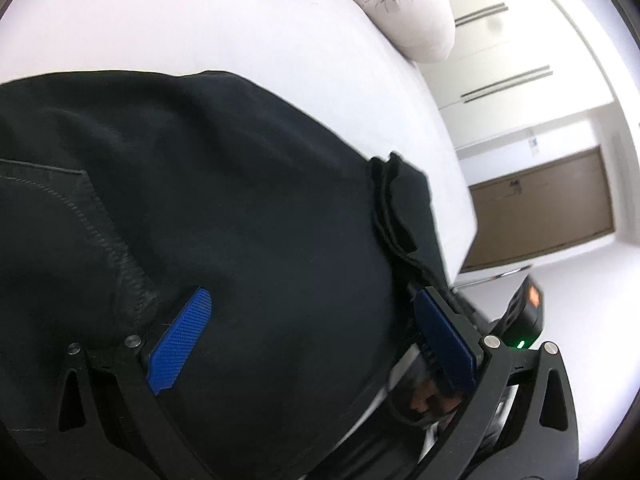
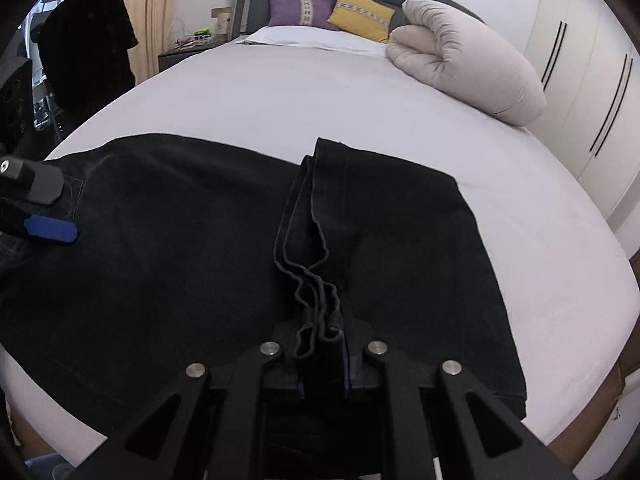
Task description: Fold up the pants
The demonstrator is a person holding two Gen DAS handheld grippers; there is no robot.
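Black pants (image 2: 168, 240) lie folded across the near part of a white bed (image 2: 280, 96). My right gripper (image 2: 323, 344) is shut on the bunched leg hems (image 2: 316, 300), which lie folded over the middle of the pants. My left gripper (image 1: 308, 320) is open, its blue pads (image 1: 180, 344) spread wide just above the pants (image 1: 240, 200) near the back pocket seam. It also shows in the right wrist view (image 2: 48, 216) at the left edge, over the waist end.
A rolled beige duvet (image 2: 468, 60) lies at the bed's far right, with purple (image 2: 302, 9) and yellow (image 2: 362, 14) cushions at the headboard. White wardrobes (image 2: 592, 92) stand right. A black chair (image 2: 88, 44) stands left. The bed's edge runs close in front.
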